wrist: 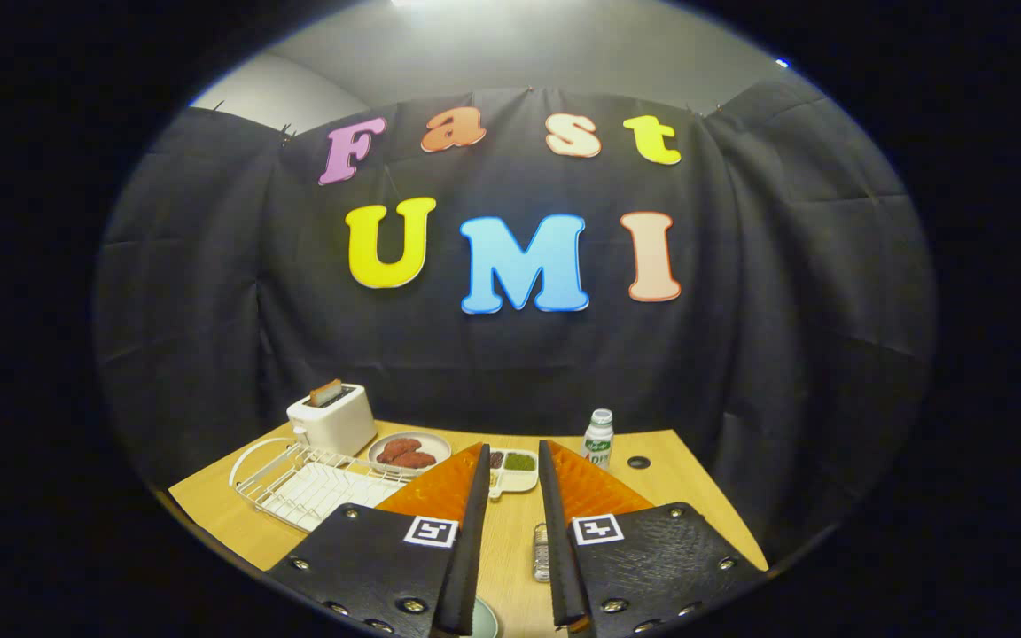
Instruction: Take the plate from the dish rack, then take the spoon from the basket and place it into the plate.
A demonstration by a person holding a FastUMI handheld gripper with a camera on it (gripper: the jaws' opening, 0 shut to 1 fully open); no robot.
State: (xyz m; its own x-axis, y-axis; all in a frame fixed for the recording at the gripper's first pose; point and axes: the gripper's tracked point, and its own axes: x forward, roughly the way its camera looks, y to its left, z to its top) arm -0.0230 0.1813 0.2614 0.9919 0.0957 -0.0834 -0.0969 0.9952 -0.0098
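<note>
Two fingers of the gripper [510, 532] reach forward over a wooden table [670, 478], and they stand a little apart with a bare strip of table between them; nothing is pinched. From the fingers, the white wire dish rack [307, 483] sits at about ten o'clock, near the table's left side. No plate can be seen standing in its slots from here. Just beyond the rack, at about eleven o'clock, a round plate [409, 452] lies flat on the table with two reddish-brown pieces of food [409, 452] on it. Behind that plate stands a white toaster [331, 419] with a slice of bread [326, 392] poking out of the top. Straight ahead at twelve o'clock, just past the fingertips, is a white tray with little compartments [515, 471]; one part holds something green and another holds something dark. At about one o'clock a small white bottle [597, 439] with a green label stands upright, and a small dark round hole [639, 462] in the table is just beside it. Close in, next to the right finger, a small clear thing [541, 551] lies on the wood; it is too blurry to name. Down low, near six o'clock, a bit of a pale green round rim [484, 620] peeks out beside the left finger. I cannot tell where the spoon or the basket is.
</note>
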